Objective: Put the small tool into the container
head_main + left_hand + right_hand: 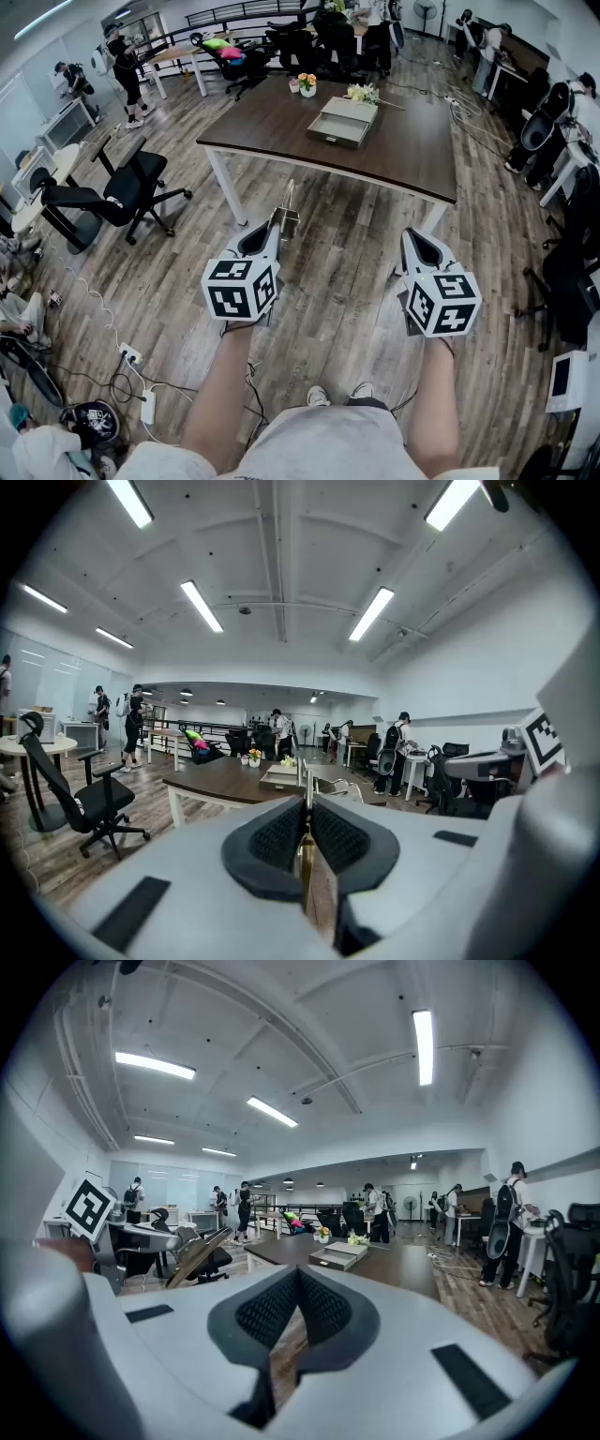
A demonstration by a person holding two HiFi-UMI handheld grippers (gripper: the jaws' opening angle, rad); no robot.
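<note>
My left gripper (273, 223) is shut on a small slim metal tool (286, 208) that sticks forward out of the jaws. In the left gripper view the tool (306, 782) stands thin and upright between the black pads (277, 836). A grey open box-like container (343, 122) lies on the dark brown table (281, 122) ahead of both grippers, well beyond the tool's tip. It also shows far off as the container (281, 776) and the container (337, 1257). My right gripper (418, 240) hangs over the floor, shut, with nothing between its pads (267, 1312).
A small flower pot (307, 86) and a white flower bunch (363, 93) stand behind the container. A black office chair (127, 192) is at the left. A power strip with cables (131, 356) lies on the wooden floor. People and desks fill the back of the room.
</note>
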